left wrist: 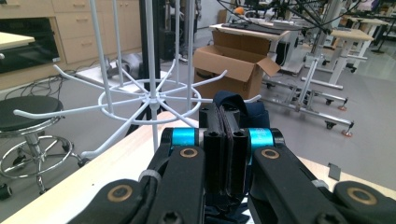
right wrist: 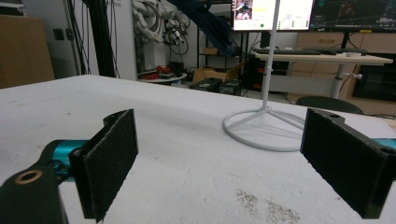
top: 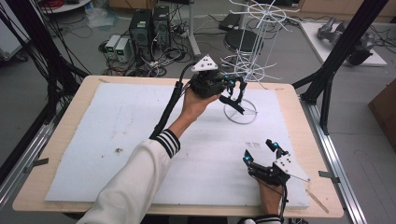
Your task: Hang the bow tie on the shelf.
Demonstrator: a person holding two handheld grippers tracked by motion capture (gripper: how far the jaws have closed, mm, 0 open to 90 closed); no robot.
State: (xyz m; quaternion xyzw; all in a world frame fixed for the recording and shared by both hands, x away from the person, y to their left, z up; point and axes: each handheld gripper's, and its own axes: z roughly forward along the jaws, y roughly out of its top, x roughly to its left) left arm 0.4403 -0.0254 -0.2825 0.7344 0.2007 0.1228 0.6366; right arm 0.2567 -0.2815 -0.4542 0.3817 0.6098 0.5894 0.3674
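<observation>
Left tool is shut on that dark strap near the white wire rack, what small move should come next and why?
Probably ease the left tool forward and slightly up toward the nearest hook of the white wire rack. It holds the dark strap clamped, with its loop standing above the jaws just short of the rack's arms, so a short advance could thread it. The right tool rests open on the table.

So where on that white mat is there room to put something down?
The mat is bare across its left half, left of the sleeve, and in the middle between the right claw and the rack's ring base. The far right is crowded: the left claw holds a dark strap there by the wire rack.
</observation>
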